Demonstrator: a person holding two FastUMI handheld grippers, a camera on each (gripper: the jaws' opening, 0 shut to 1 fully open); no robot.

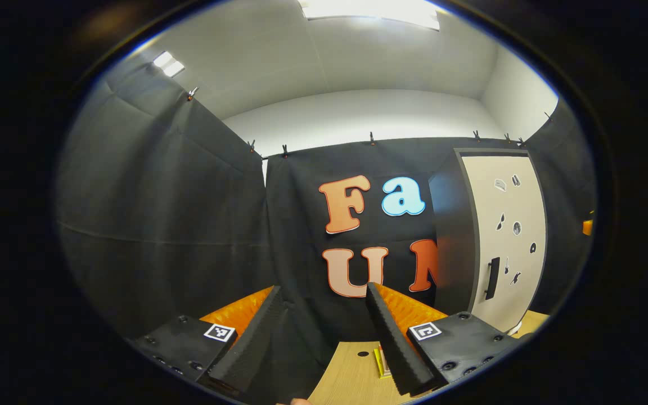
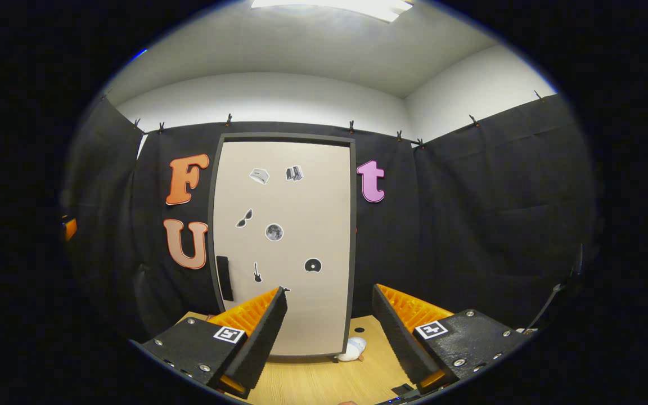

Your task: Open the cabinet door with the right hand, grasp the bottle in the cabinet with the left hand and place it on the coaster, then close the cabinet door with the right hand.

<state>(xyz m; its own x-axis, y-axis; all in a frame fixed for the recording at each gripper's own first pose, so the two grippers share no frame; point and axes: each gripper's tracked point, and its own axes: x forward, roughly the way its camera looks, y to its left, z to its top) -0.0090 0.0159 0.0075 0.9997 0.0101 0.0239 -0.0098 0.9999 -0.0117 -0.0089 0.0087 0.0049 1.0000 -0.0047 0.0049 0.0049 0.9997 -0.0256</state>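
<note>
While both tongs — left (image 1: 324, 315), right (image 2: 329, 315) — gape empty, the pale sticker-dotted cabinet door (image 2: 284, 236) with its dark handle (image 2: 223, 278) looks shut — probably.

Surface: a light wooden table (image 2: 313, 382), seen also in the left gripper view (image 1: 352, 371).
Holes: a small dark round hole in the tabletop (image 2: 359, 329), near the back edge.
Cabinet: a tall cabinet (image 2: 284, 242) stands upright on the table, its door closed; in the left gripper view it stands at the right (image 1: 504, 236).
White thing: a small white rounded object (image 2: 353, 349) lies on the table, just beside the cabinet's lower right corner.
Yellow thing: a flat yellowish item (image 1: 381, 363) lies on the table; what it is, I cannot tell.
</note>
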